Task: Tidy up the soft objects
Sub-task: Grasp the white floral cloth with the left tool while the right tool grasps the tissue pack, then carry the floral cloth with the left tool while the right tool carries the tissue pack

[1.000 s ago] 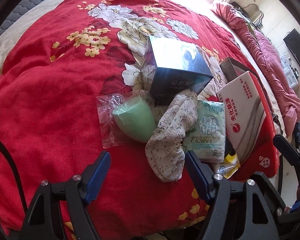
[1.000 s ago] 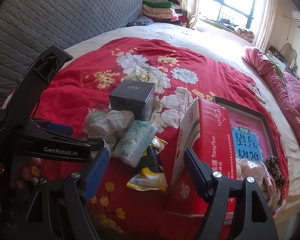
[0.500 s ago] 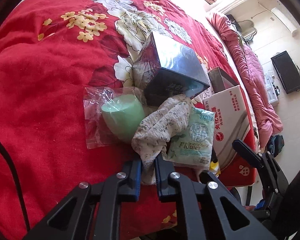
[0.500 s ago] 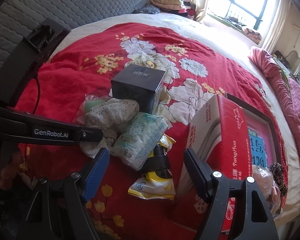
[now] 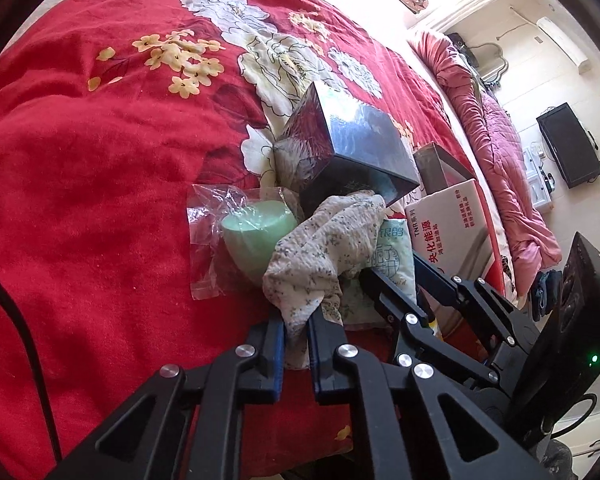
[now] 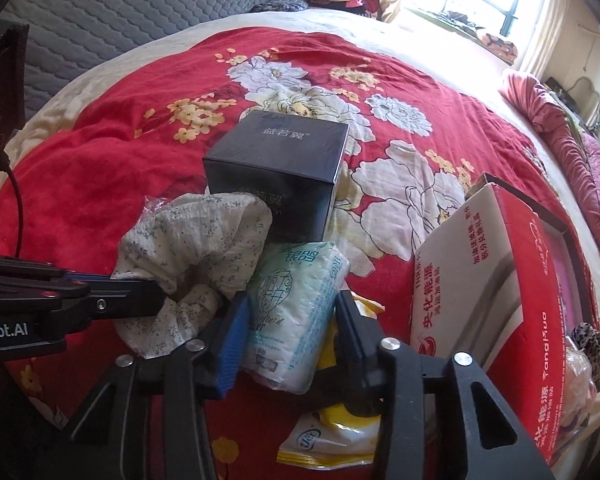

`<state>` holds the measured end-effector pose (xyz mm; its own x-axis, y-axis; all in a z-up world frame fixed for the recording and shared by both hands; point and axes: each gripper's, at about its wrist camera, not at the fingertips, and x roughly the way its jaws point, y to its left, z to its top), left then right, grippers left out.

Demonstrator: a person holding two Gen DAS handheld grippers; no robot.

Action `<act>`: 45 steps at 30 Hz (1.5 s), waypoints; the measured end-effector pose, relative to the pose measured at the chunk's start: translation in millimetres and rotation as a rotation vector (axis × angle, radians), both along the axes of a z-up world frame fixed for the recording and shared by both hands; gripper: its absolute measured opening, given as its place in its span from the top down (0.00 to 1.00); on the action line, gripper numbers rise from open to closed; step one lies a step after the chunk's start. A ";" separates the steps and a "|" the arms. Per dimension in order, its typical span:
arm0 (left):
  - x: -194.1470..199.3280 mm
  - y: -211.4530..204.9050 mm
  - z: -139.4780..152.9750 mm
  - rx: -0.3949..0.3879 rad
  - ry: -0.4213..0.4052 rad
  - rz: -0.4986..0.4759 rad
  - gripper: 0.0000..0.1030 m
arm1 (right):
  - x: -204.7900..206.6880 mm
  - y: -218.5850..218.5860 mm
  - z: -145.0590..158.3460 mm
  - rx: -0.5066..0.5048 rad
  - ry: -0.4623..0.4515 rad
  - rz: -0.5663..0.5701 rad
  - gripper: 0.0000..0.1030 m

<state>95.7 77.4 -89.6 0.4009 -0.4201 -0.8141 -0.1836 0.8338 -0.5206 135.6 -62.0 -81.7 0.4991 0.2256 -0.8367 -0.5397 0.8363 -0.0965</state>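
Note:
A crumpled white floral cloth lies in a heap on the red bedspread. My left gripper is shut on the cloth's near end. A pale green tissue pack lies just right of the cloth. My right gripper is closing its jaws around it, and the pads touch both of its sides. Left of the cloth sits a green sponge in a clear bag.
A black box stands right behind the heap. A red and white carton stands to the right, with a dark-framed tray behind it. A yellow packet lies under the right gripper. A pink quilt runs along the far side.
The left gripper closed on the cloth and now lifts its end slightly. The right gripper came down and forward over the tissue pack, and its jaws narrowed onto it.

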 end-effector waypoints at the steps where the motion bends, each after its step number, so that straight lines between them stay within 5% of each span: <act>1: -0.3 -1.0 1.0 0.005 -0.002 0.000 0.90 | -0.2 -1.4 0.8 0.013 -0.001 0.001 0.67; 8: -3.0 -11.1 13.9 0.025 -0.043 -0.019 0.90 | -7.1 -28.5 24.2 0.110 -0.026 -0.036 0.75; 25: -12.8 -55.2 83.8 0.168 -0.181 -0.072 0.96 | -25.6 -89.4 94.6 0.275 -0.136 -0.103 0.75; 31: -5.4 -66.9 68.5 0.243 -0.118 -0.072 0.96 | -27.9 -99.2 99.7 0.313 -0.130 -0.112 0.75; 36: -0.5 -72.3 52.3 0.221 -0.077 -0.084 0.94 | -29.5 -103.3 104.4 0.332 -0.138 -0.112 0.75; 38: 1.6 -75.1 49.0 0.217 -0.072 -0.088 0.83 | -29.2 -105.5 105.8 0.339 -0.139 -0.112 0.75; 41: 6.2 -81.7 42.1 0.228 -0.047 -0.099 0.43 | -28.4 -109.7 105.8 0.350 -0.137 -0.120 0.75; 45: 12.9 -93.8 35.3 0.249 -0.042 -0.119 0.39 | -25.9 -115.3 106.2 0.362 -0.134 -0.131 0.75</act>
